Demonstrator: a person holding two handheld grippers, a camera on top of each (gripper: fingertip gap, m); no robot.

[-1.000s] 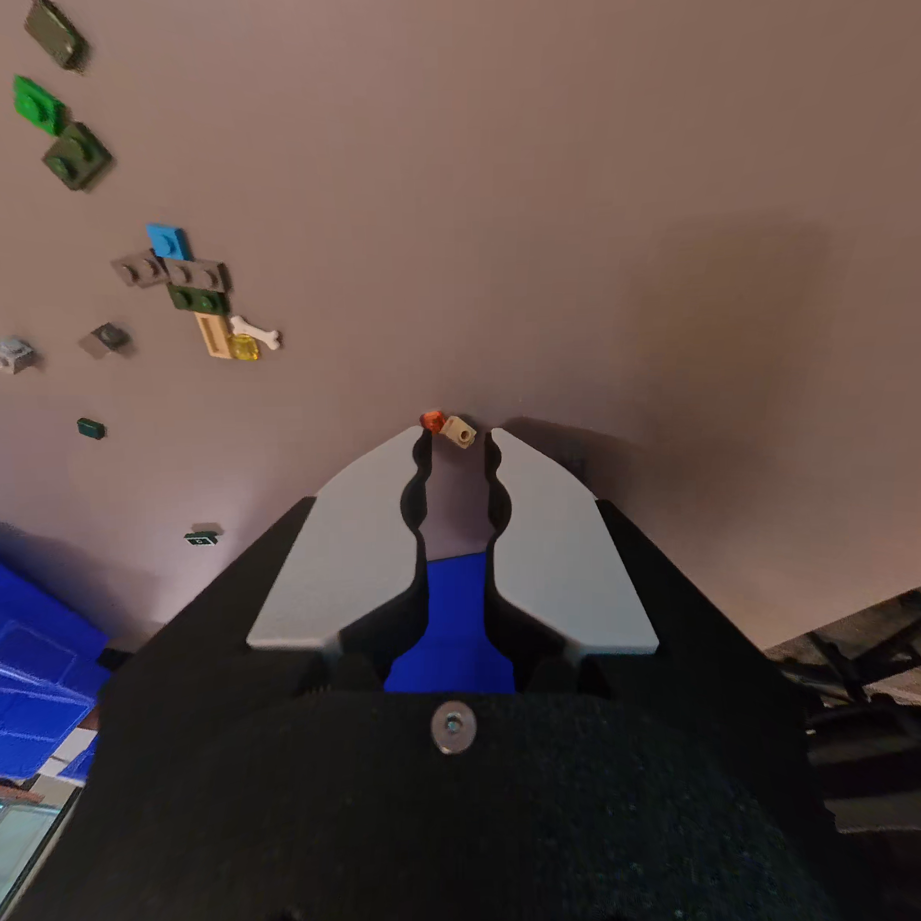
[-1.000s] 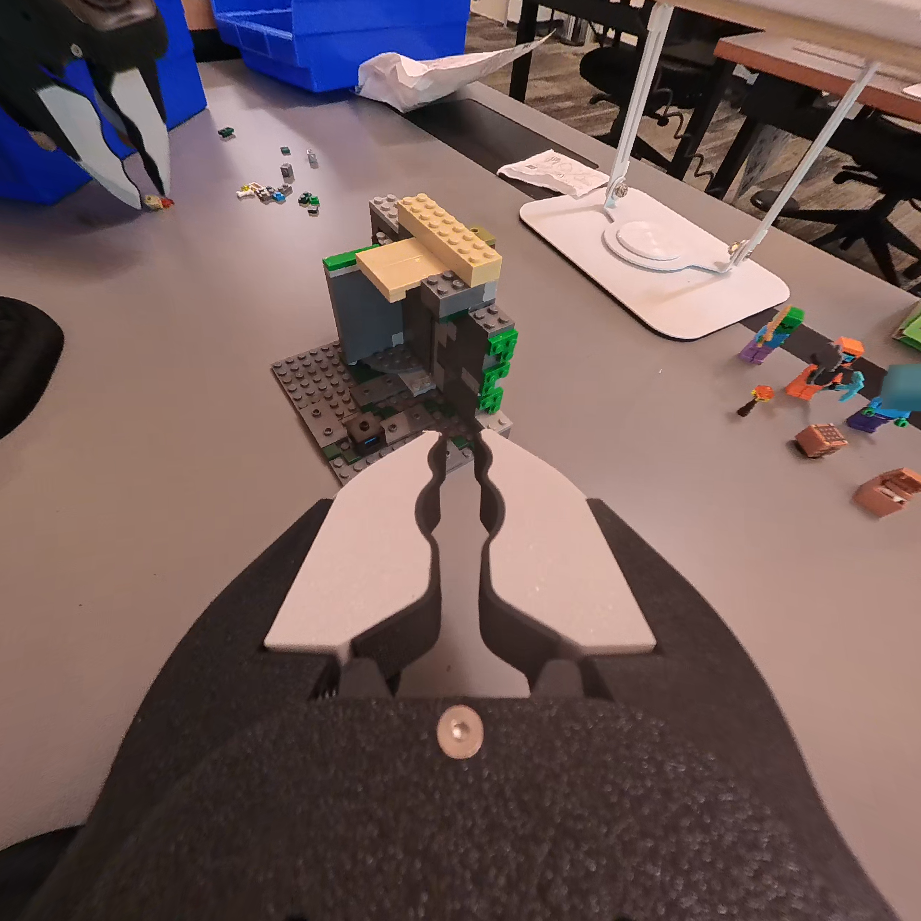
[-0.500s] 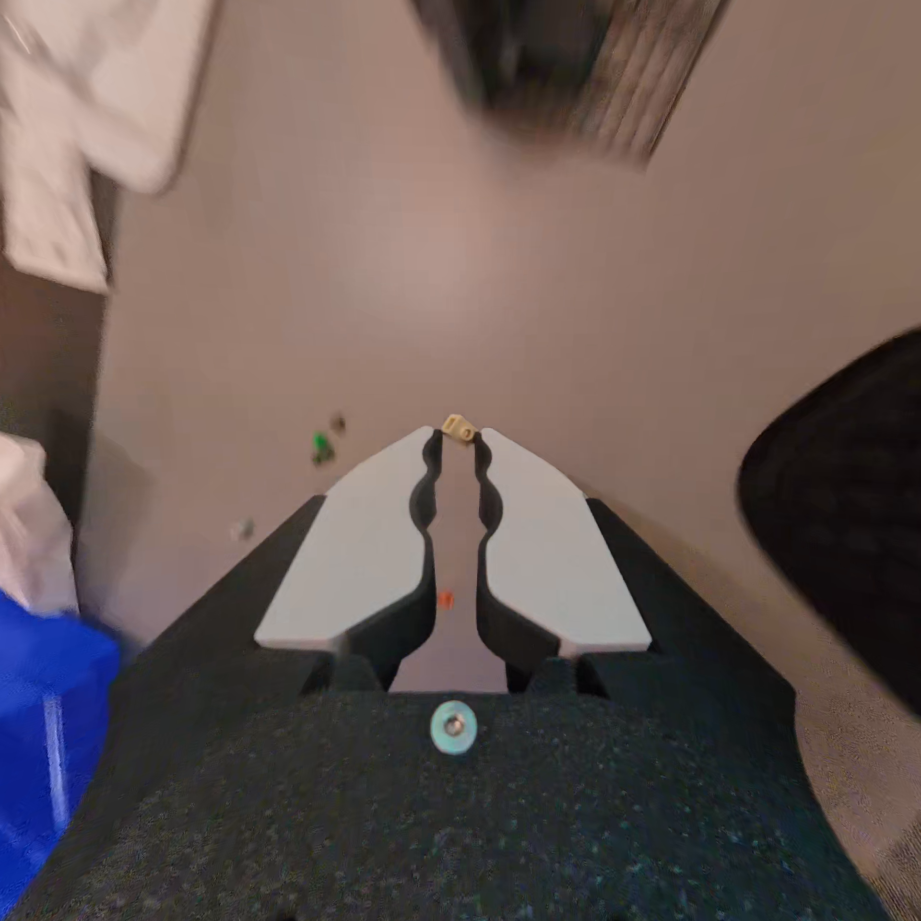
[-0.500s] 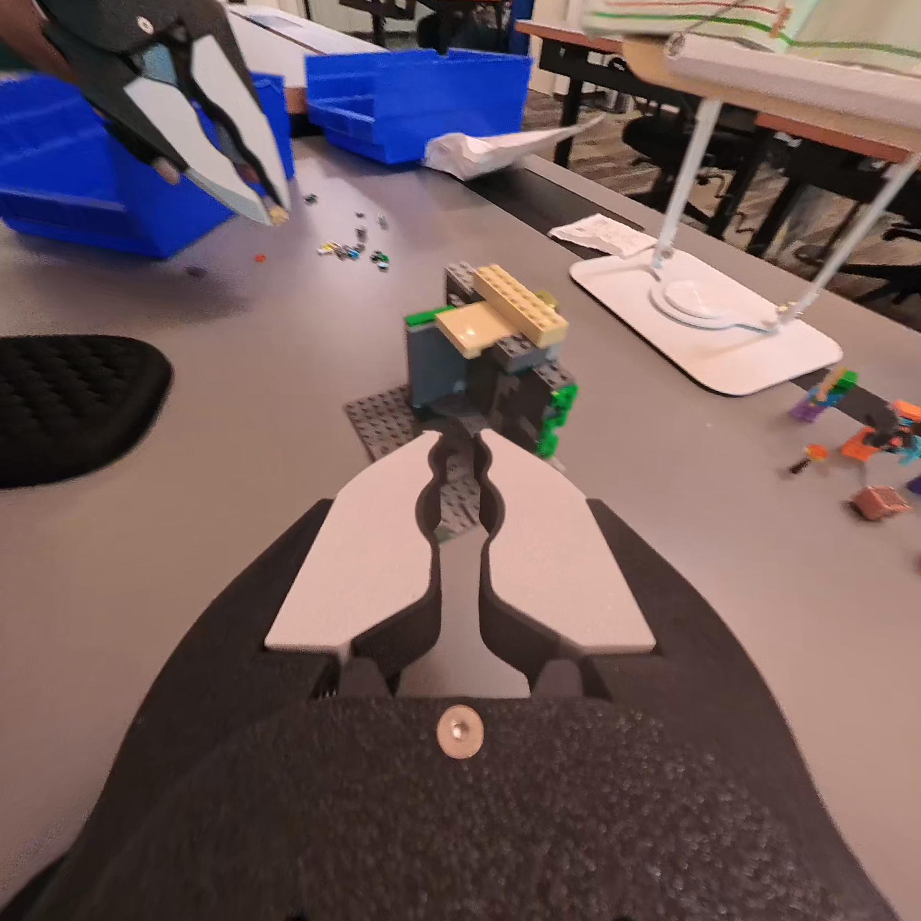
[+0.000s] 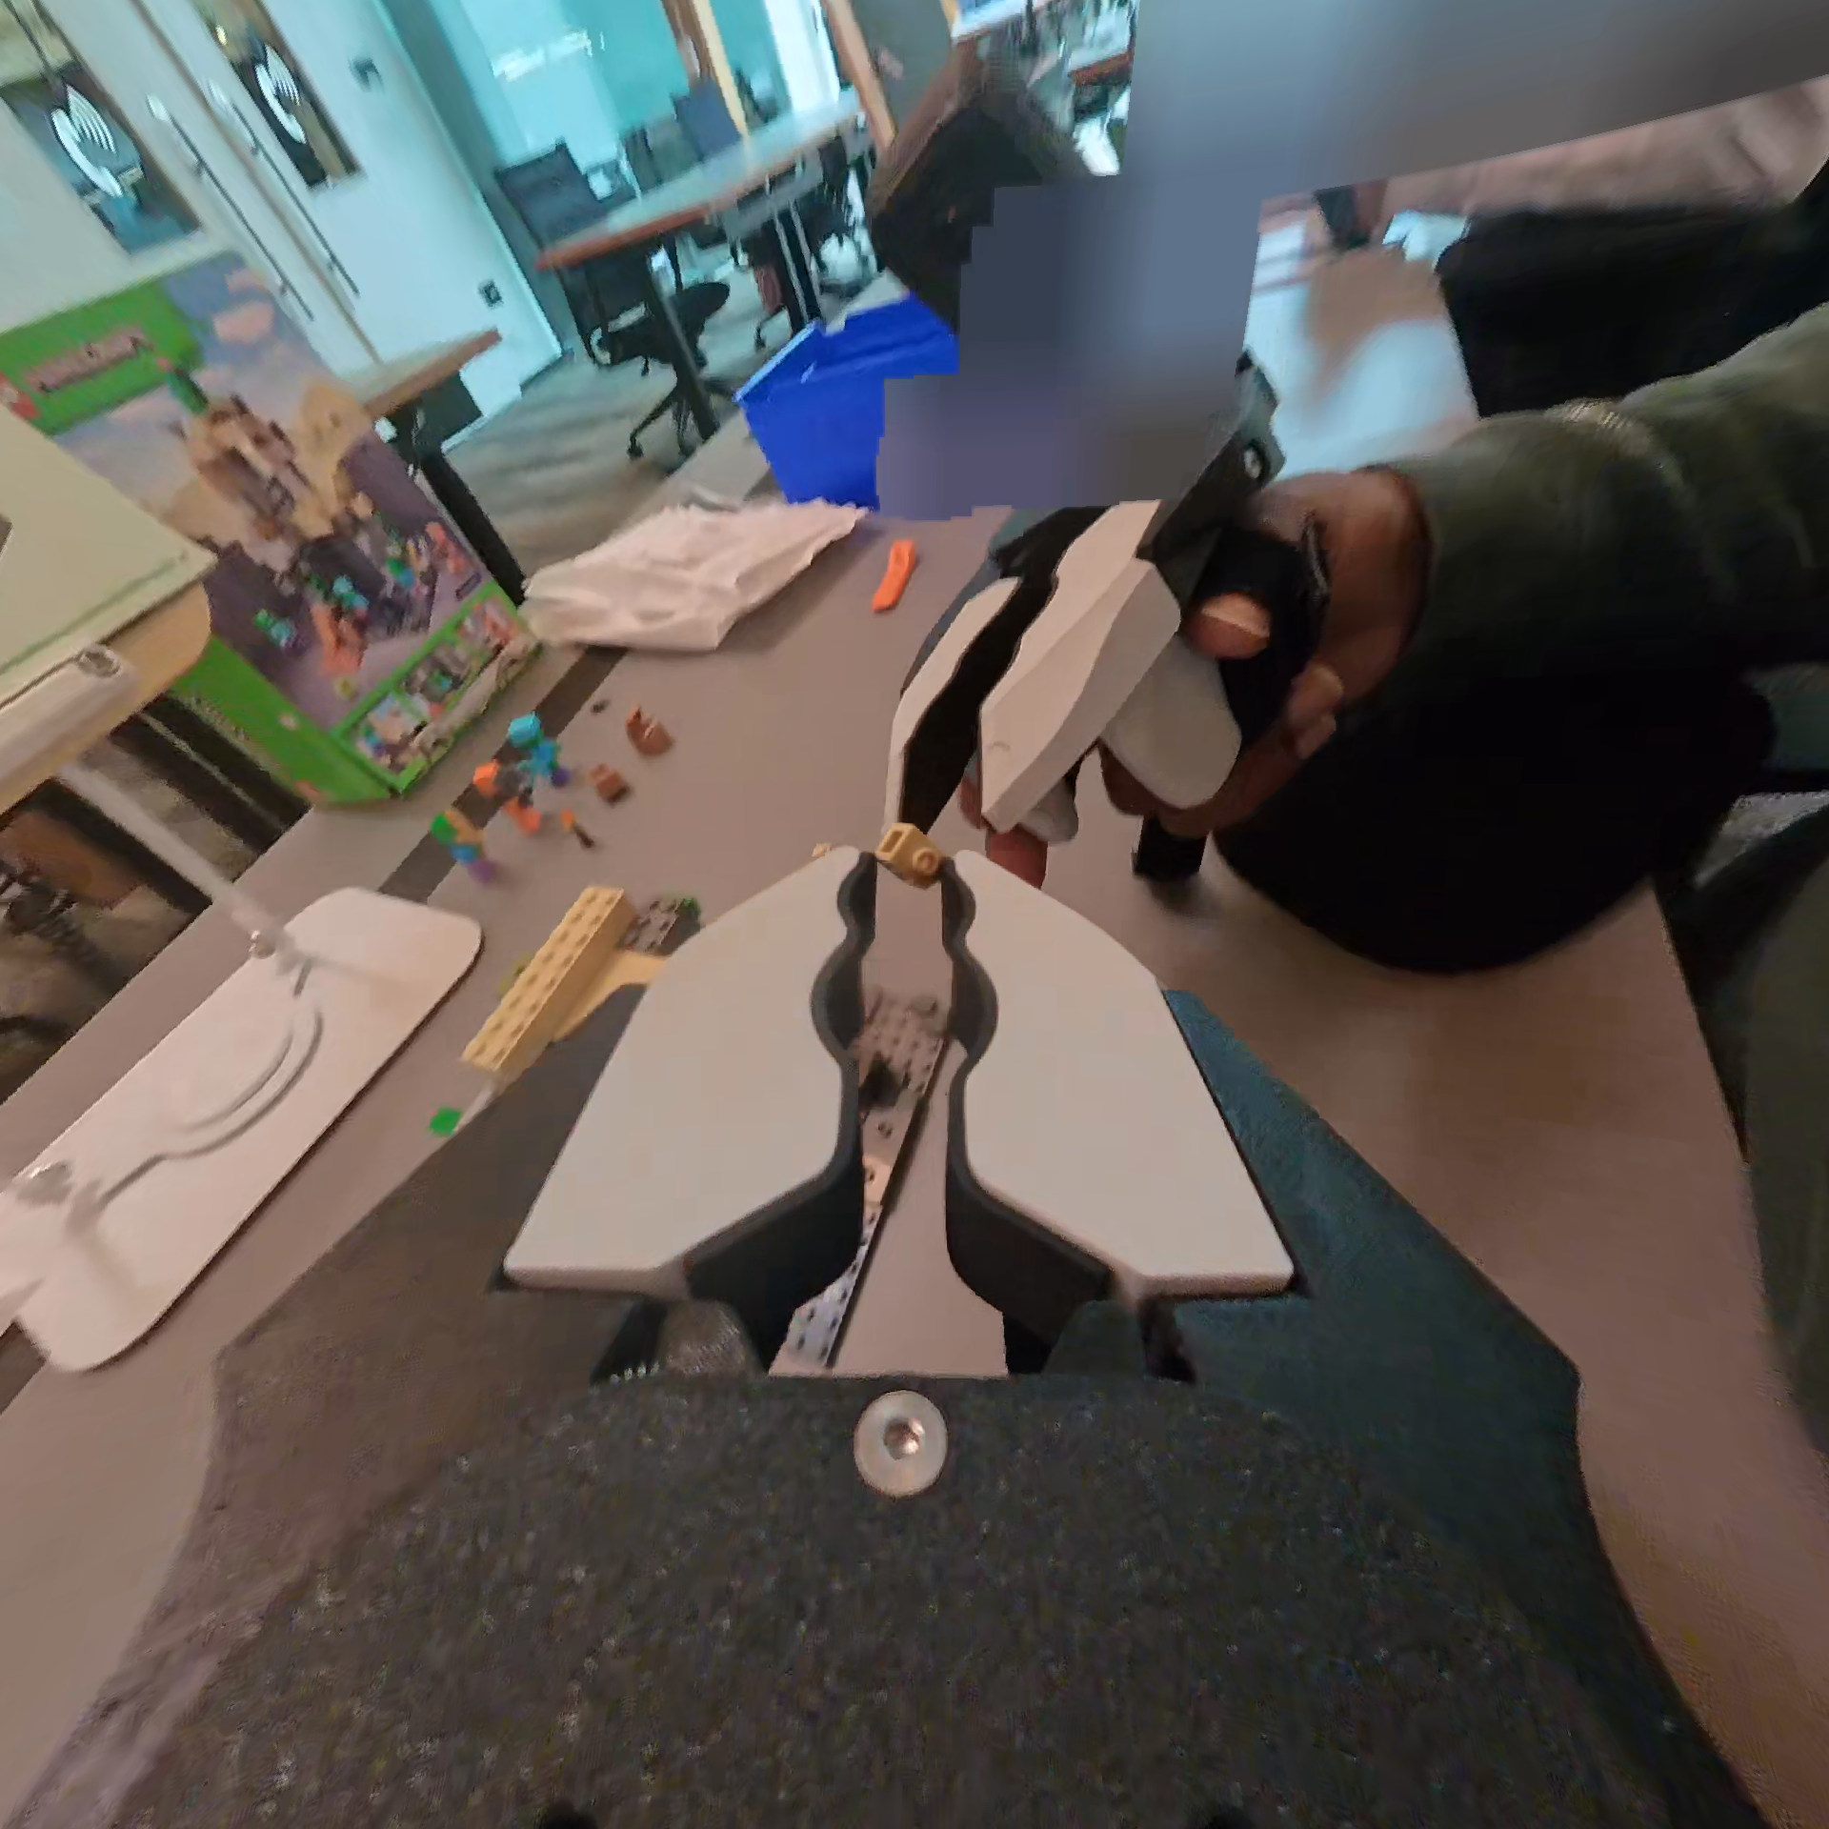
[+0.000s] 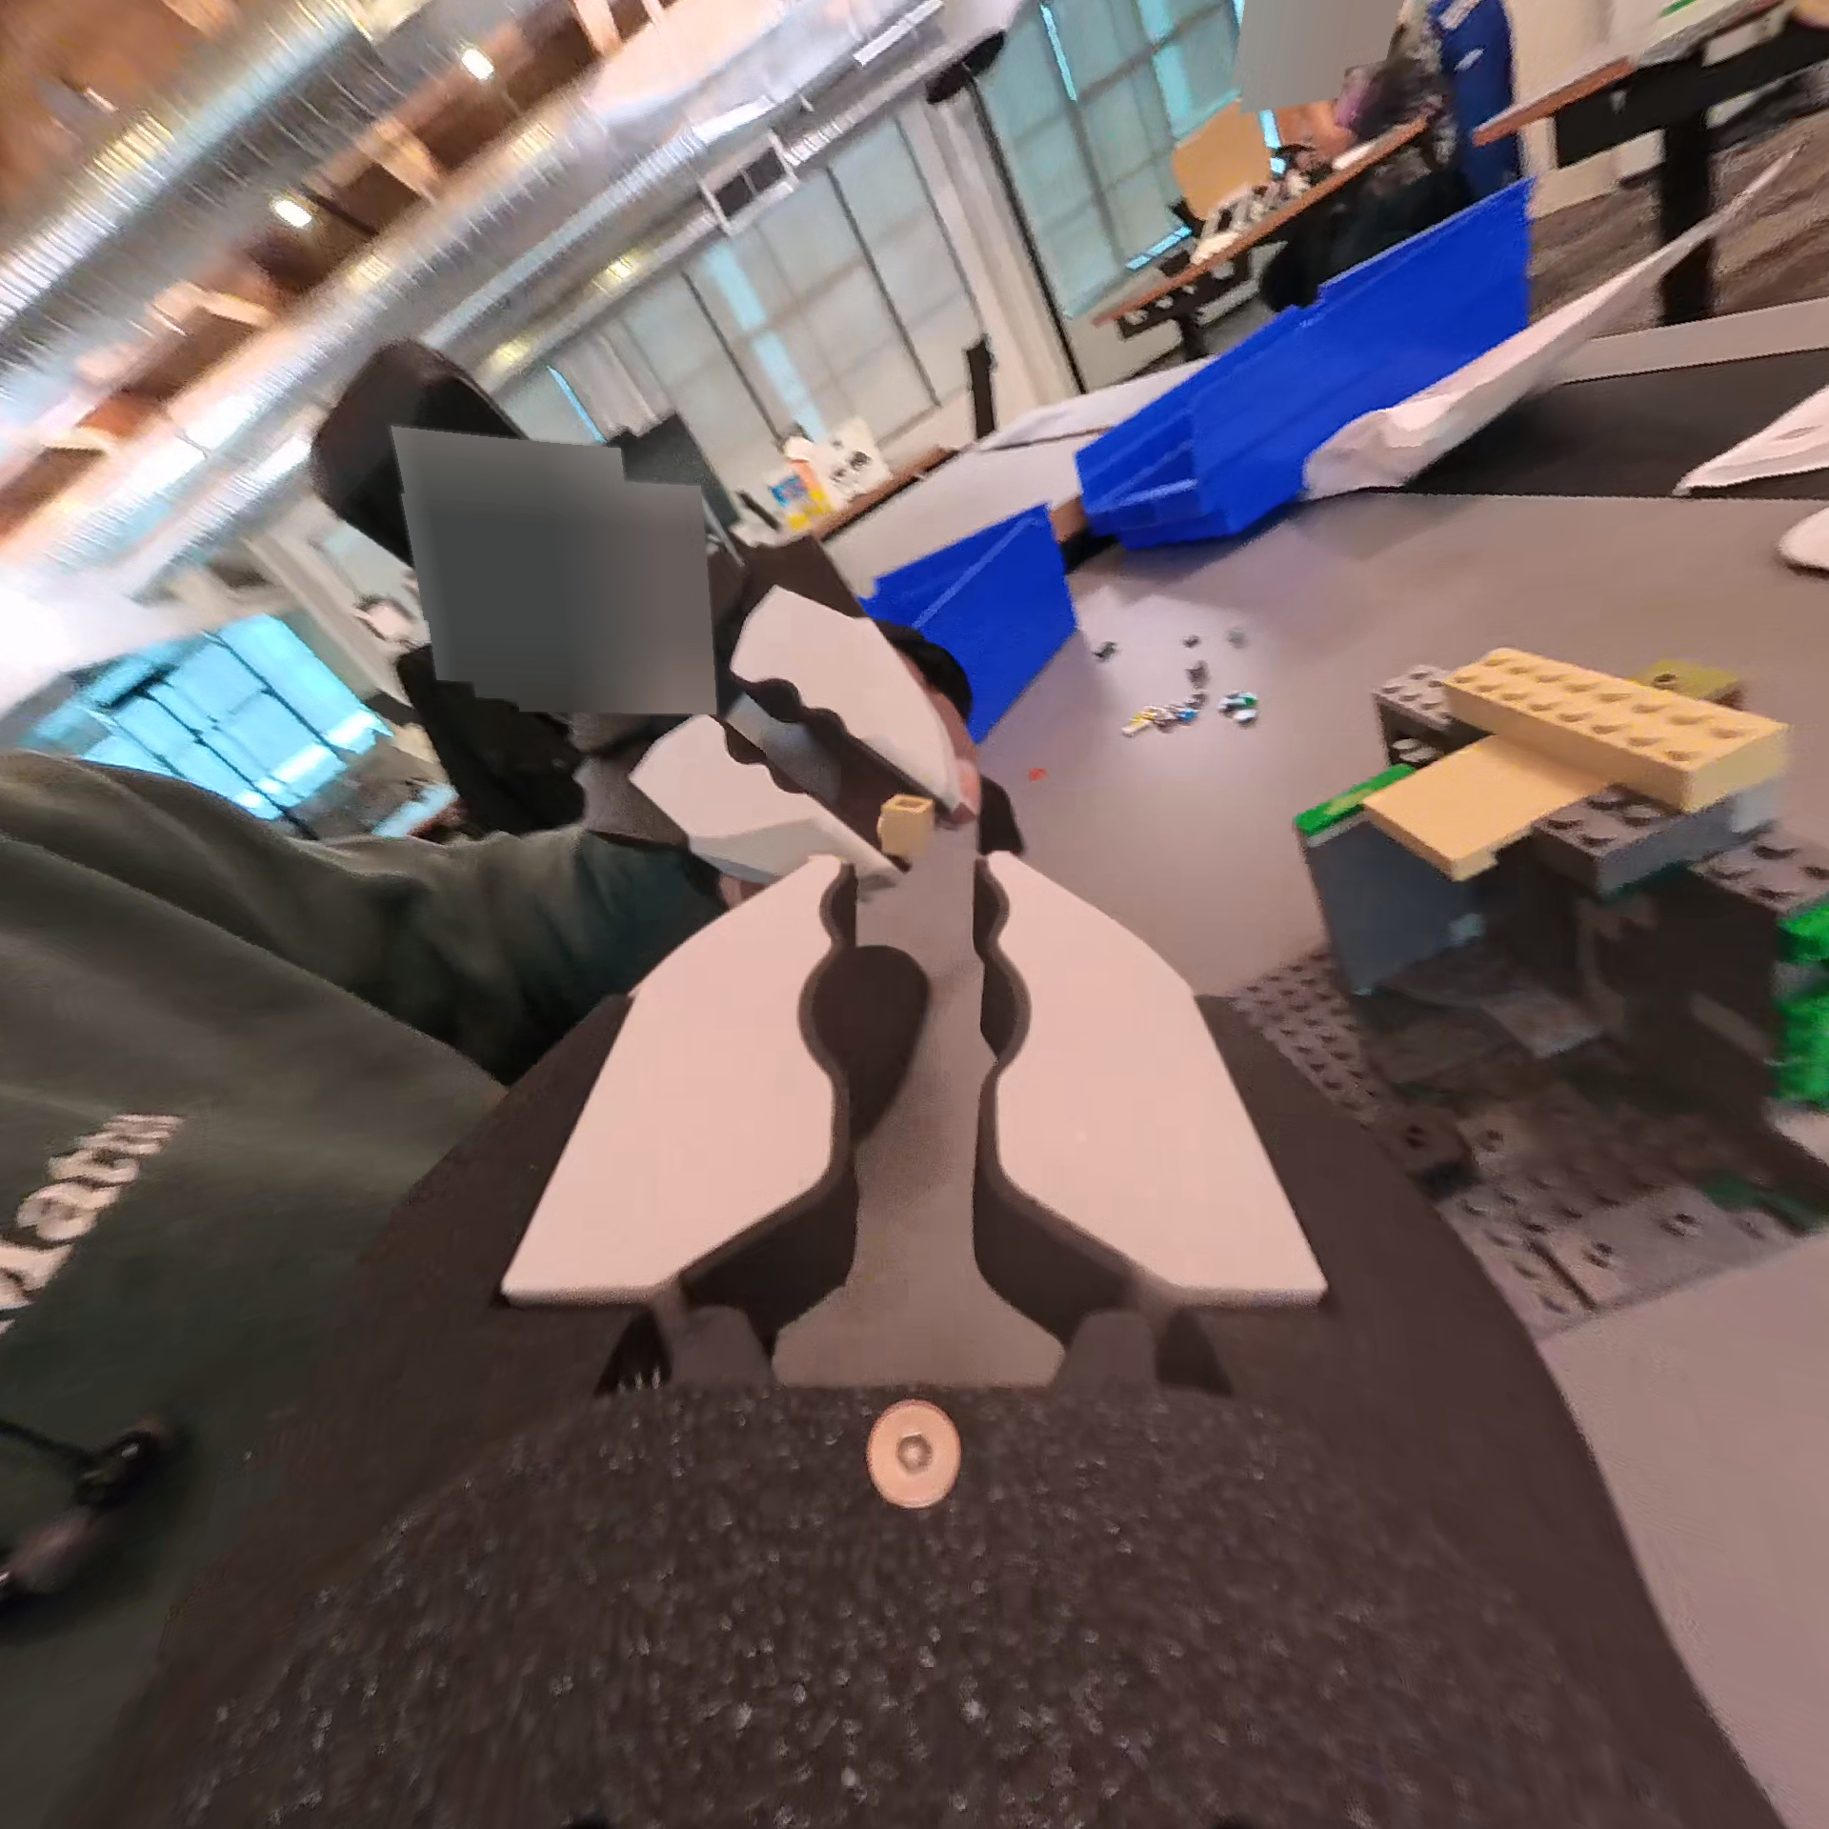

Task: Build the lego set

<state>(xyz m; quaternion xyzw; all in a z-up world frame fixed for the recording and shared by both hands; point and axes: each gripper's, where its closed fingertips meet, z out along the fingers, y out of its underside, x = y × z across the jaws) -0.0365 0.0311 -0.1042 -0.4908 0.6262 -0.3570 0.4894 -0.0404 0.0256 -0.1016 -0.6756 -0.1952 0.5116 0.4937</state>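
The left gripper (image 5: 908, 863) pinches a small tan brick (image 5: 909, 853) at the very tips of its fingers, held in the air above the grey counter (image 5: 1287, 1039). The right gripper (image 6: 911, 871) faces it, tips just beside the brick; its jaws stand a little apart and grasp nothing. In the right wrist view the brick (image 6: 907, 823) shows a hollow on its upper face and sits between the left gripper's (image 6: 915, 802) tips.

The partly built model (image 6: 1574, 841), a grey and green structure on a dark baseplate topped by a long tan brick (image 6: 1623, 727), stands on the counter to the right of both grippers. Loose pieces (image 6: 1193, 705) lie farther off near blue bins (image 6: 980, 614).

The brick looks light, hard and smooth, so it probably slips or twists easily under a tip pinch. A hold across two flat opposite side walls, square to the fingers, seems safest; a grip on corners likely lets it pop out during a handover.
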